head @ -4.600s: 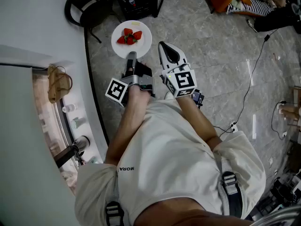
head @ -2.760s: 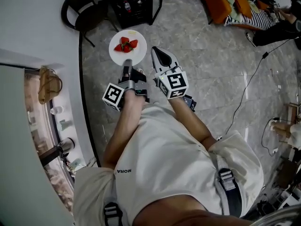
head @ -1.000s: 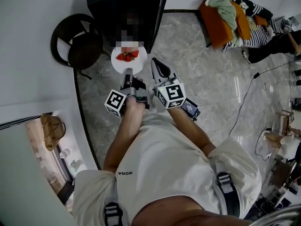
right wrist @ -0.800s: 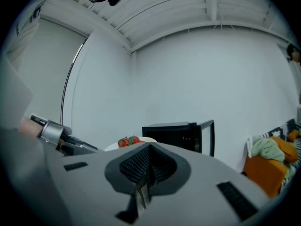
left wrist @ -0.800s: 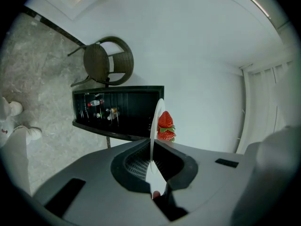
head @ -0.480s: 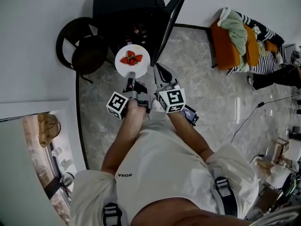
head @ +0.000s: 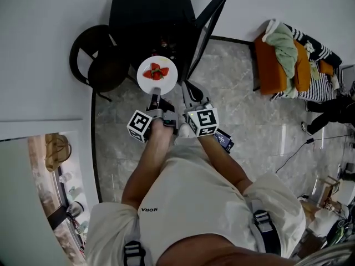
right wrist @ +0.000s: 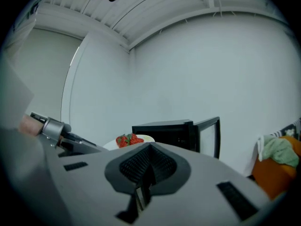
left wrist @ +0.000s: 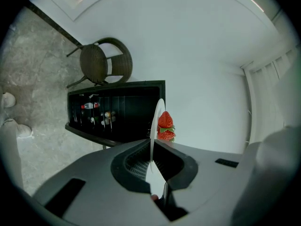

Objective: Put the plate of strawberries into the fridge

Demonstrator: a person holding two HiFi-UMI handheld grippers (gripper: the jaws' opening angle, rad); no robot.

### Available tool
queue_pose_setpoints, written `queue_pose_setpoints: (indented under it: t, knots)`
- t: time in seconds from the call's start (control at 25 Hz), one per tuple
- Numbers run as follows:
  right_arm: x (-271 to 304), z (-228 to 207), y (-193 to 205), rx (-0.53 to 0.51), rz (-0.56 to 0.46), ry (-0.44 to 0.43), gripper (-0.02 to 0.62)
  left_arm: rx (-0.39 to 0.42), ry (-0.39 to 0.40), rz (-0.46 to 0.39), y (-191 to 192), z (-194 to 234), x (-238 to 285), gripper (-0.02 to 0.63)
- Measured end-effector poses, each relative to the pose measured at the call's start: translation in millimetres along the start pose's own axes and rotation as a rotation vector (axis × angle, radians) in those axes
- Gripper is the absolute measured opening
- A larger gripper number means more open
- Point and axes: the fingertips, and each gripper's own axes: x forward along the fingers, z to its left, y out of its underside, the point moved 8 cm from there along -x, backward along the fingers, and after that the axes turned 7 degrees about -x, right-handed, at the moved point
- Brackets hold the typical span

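left gripper: jaws clamped on plate rim, forearm stretched forward | right gripper: jaws together, nothing between, just beside left, pointing forward

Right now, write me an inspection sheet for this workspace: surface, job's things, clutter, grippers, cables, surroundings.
Surface: grey marbled floor; no table in view.
Job's things: white plate carrying strawberries, held in front of the black fridge, whose door stands open.
Clutter: clothes heaped on an orange seat.
Grippers: left gripper shut on the plate's rim; right gripper shut and empty, beside it.
Cables: one thin cable lies on the floor at right.
Surroundings: dark wicker chair left of the fridge; white wall.
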Motion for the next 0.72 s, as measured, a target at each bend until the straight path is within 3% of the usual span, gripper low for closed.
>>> queue_pose_setpoints:
  t: [0.24,0.72]
  knots:
    - [15.9,-20.9,11.3,0.028,0.006,-0.004,0.005,0.012,-0.002,-0.06,-1.0,1.6,17.4,0.009]
    - [53.7,-12.4,-0.1,0.011,-0.034,0.007,0.005,0.036,-0.024,-0.036,-24.9,4.6,42.2,0.009]
